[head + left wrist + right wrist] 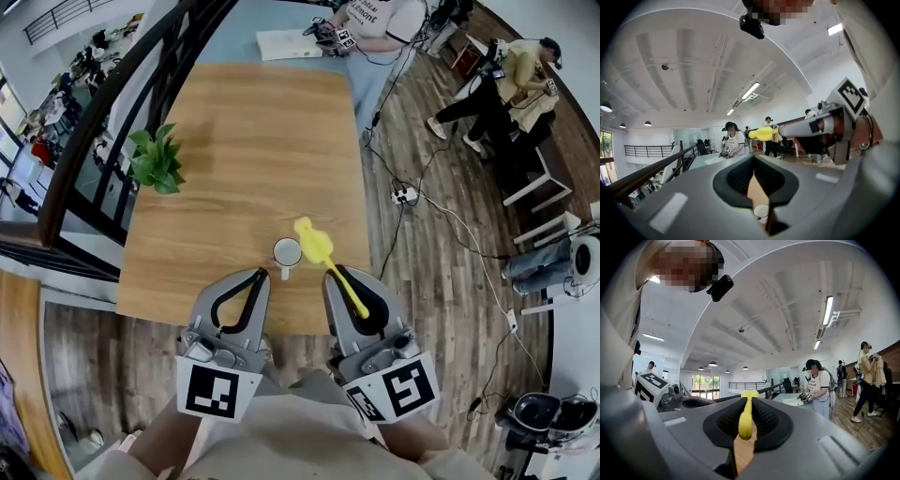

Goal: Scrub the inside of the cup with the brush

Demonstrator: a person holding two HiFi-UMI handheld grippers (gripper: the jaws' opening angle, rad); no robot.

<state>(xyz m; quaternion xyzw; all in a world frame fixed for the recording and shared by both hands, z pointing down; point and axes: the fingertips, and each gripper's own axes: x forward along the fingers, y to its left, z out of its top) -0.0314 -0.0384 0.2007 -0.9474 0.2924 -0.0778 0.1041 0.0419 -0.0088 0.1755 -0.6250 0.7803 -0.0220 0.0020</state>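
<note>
Nearest me, short of the cup: my left gripper, jaws pressed together with nothing between them, tips just short of the cup and slightly to its left. My right gripper sits to the cup's right, jaws clamped on the thin handle of the yellow brush. The right gripper view shows that handle pinched between the pads and running out forward. The brush head is just right of the cup's rim, beside it and not in it; I can't tell if it touches.

The cup is white, upright, mouth up, on the wooden table near its front edge, with its small handle pointing back toward me.

Step, as I read it: the brush is in hand, the cup is not secured and scrubbing hasn't started, so this is the approach. Next I'd open the left jaws and take the cup by its handle or wall, then tip the right gripper so the brush head goes down into the mouth. The cup stands free, so pushing in without a hold would likely shove it.

Beyond the cup is bare tabletop. A green plant stands far to its left at the table's edge. White papers lie at the far end, and a person there is holding grippers too.
</note>
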